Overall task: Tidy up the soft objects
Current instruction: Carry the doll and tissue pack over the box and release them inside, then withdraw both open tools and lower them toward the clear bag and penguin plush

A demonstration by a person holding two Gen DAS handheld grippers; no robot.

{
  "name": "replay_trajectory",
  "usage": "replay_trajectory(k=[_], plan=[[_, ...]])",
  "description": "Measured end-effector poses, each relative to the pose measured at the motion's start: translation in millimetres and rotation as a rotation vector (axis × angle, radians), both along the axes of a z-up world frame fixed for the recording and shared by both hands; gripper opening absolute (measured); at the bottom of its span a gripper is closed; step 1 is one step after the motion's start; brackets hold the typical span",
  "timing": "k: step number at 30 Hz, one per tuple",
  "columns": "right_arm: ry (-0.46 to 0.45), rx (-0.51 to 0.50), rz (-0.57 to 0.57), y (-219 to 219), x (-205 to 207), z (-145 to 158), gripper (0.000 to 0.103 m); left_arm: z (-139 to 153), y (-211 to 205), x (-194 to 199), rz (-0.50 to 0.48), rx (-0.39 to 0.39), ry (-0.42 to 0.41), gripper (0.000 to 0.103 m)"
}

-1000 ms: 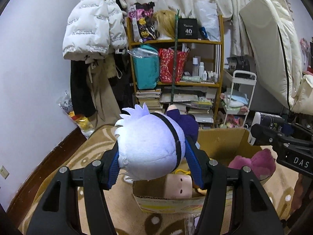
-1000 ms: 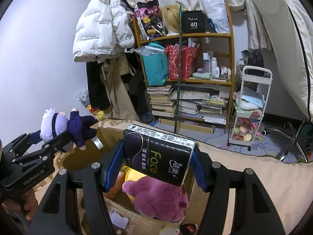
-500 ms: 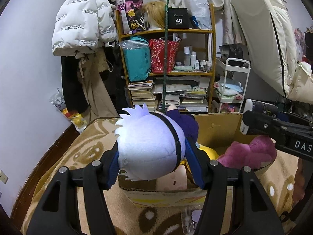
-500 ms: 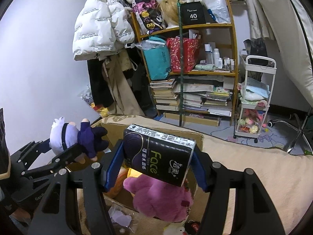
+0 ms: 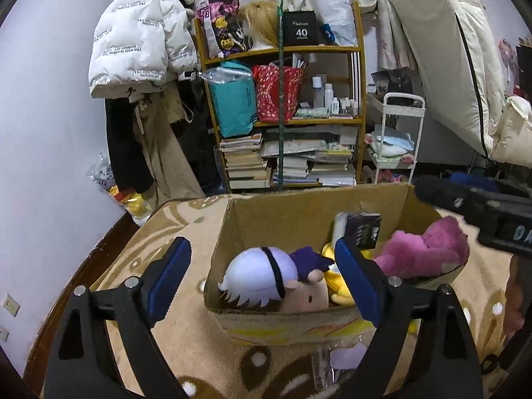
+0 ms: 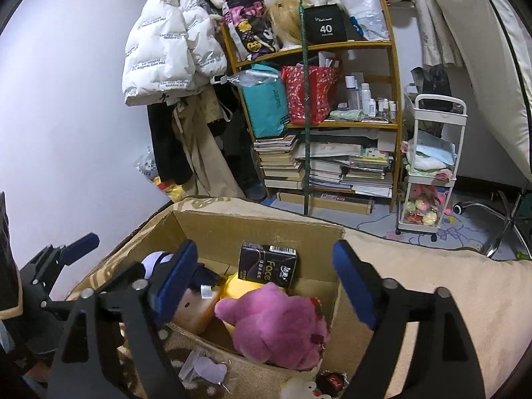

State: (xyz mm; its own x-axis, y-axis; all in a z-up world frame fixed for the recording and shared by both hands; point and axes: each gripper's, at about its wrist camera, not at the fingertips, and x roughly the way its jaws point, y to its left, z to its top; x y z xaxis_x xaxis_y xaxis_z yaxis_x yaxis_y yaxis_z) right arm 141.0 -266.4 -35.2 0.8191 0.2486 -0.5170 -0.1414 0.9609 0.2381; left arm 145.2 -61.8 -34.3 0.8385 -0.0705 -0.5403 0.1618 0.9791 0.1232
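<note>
Both loads have dropped from the grippers: the white-haired plush doll (image 5: 262,279) and black tissue pack (image 6: 268,267) are now lying in the cardboard box (image 5: 282,212). Left gripper (image 5: 262,276) and right gripper (image 6: 266,276) are opening wide, gripping nothing.

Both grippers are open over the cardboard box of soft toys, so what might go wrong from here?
The pink plush bulges over the cardboard box's near rim and may tumble out. The black tissue pack stands tilted on the toys and could topple. The left gripper and right gripper, jaws opening, hang close together and might collide.
</note>
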Motion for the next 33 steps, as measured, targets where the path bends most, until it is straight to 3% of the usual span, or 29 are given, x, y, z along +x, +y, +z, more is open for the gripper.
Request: replay_trajectory(k=[4,9,18,33], plan=[[0.001,0.016,-0.024,-6.0,-6.9,3.5,0.1,0.9,5.8,-4.5,0.018,-0.002,0.012,0.094],[-0.004,0.02,-0.054,-9.8,-18.9,8.6,0.102,5.7,8.2,-14.8,0.028,0.01,0.004,0.098],[0.027,0.008,-0.073,-11.0,-46.4,11.9,0.102,6.6,14.4,-30.3,0.047,-0.002,0.05,0.098],[0.121,0.028,-0.089,-3.1,-90.3,-8.2,0.102,12.4,31.3,-67.7,0.064,-0.047,0.119,0.098]])
